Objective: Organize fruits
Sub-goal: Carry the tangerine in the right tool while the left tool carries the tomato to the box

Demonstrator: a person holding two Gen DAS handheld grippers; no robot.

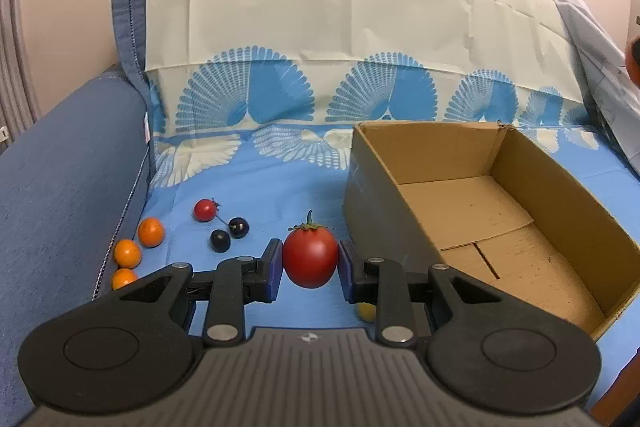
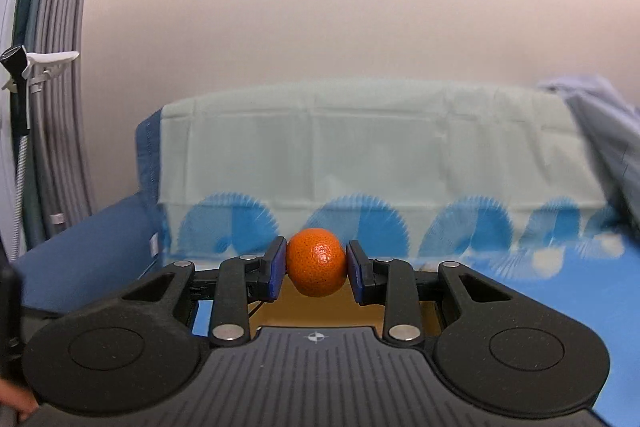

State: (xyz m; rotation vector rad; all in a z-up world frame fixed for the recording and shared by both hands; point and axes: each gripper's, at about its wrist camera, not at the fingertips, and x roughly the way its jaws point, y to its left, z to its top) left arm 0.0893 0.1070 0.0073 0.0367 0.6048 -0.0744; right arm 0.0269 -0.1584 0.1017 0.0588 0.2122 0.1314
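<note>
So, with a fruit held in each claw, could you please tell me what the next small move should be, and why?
Probably carry the left claw to the right, over the cardboard box, before opening. It is shut on the tomato, which is held left of the box's near wall, and the box looks empty. The right claw, shut on the orange, seems to have brown cardboard below it already.

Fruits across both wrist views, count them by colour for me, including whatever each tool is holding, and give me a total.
Red tomatoes: 2, one in the left tool, one small on the cloth
Orange citrus: 4, three on the cloth, one in the right tool
Dark round fruits: 2
Yellow fruit, mostly hidden: 1
Total: 9
</note>
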